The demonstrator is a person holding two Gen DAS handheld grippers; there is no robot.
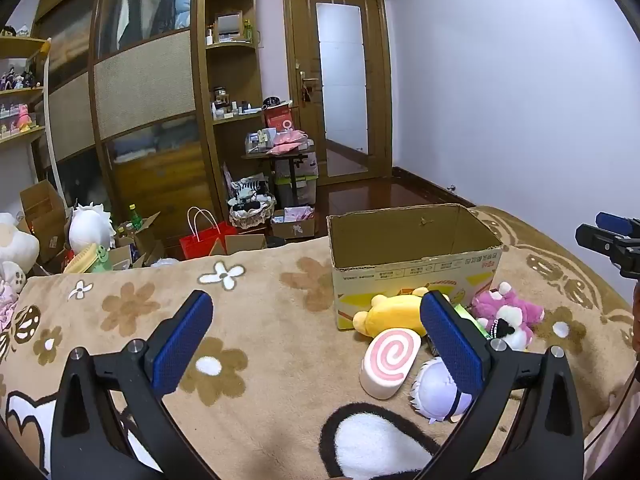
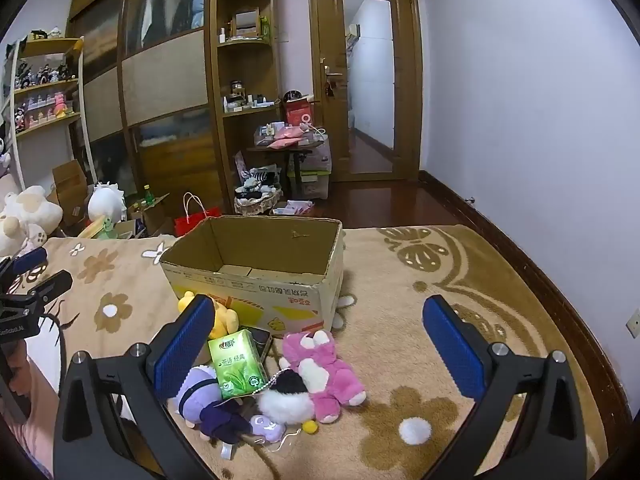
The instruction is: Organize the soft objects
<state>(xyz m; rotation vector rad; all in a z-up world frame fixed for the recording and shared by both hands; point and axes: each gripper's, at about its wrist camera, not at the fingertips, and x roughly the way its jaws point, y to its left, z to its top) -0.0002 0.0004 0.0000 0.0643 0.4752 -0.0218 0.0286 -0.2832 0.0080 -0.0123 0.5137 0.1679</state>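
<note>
The left tongs [image 1: 316,316] stand wide apart with nothing between them, their black arms ending in flat blue pads of dimpled rubber, over a plush tan blanket [image 1: 260,320] patterned with brown and white flowers. To their right, on the blanket, lies a stubby white cylinder pillow [image 1: 386,364] with a pink spiral on its round face, touching a smooth yellow plush [image 1: 394,312] that leans against the cardboard box [image 1: 412,248]. The box is open-topped, rectangular, with ragged edges and a printed front. Just before it sit a round-headed doll with pale lilac hair [image 2: 196,392], a glossy green tissue pack [image 2: 238,364], a fluffy black-and-white ball [image 2: 286,398] on a bead chain, and a fuzzy pink bear [image 2: 324,372] lying flat. The right tongs [image 2: 318,318] hang over this heap, equally wide open and empty
</note>
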